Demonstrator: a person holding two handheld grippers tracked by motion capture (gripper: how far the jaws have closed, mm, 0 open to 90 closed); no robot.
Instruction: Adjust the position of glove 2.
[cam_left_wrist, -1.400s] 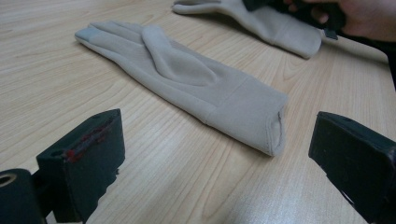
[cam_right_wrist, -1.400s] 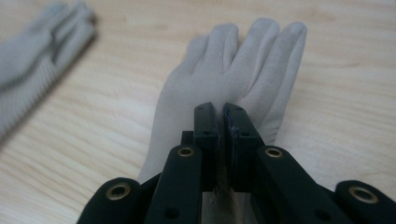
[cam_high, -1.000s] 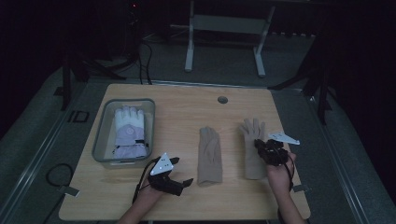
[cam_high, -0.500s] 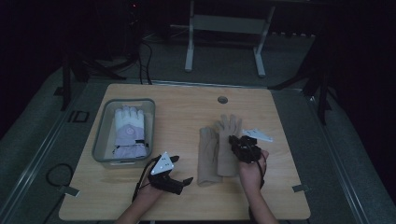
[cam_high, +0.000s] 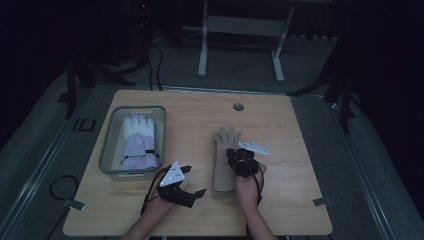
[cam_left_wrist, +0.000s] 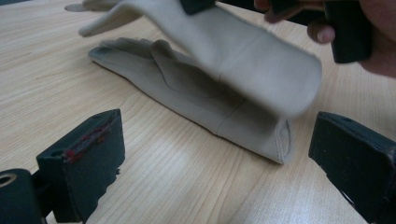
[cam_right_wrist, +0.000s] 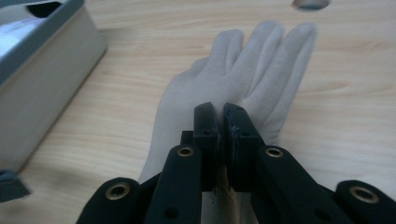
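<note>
Carrying one beige fabric glove (cam_right_wrist: 224, 88) pinched near its cuff, the right gripper (cam_high: 242, 161) holds it over a second beige fabric glove (cam_left_wrist: 187, 100) of the same kind, which lies flat on the wooden bench (cam_high: 300, 150). The right gripper's jaws are pressed together with only the thin cloth between them. The left gripper (cam_high: 192, 192) rests on the bench just beside the lying glove's cuff, its jaws spread wide and holding nothing.

Handling, as a judgement: the held glove is light, soft and limp; its free end droops and swings, so the fingers will drape wherever they land. A pinch across the cuff hem or the palm, through both layers, should hold well; the cloth looks matt and unlikely to slip.

Count: two beige gloves, one held and one lying under it. One clear plastic bin (cam_high: 107, 150) stands well to the left of the lying glove. Inside it lies white and lilac padded glove wear (cam_high: 137, 137), one item showing on top; whether another lies beneath cannot be told. One round hole (cam_high: 238, 107) in the bench beyond the gloves.
</note>
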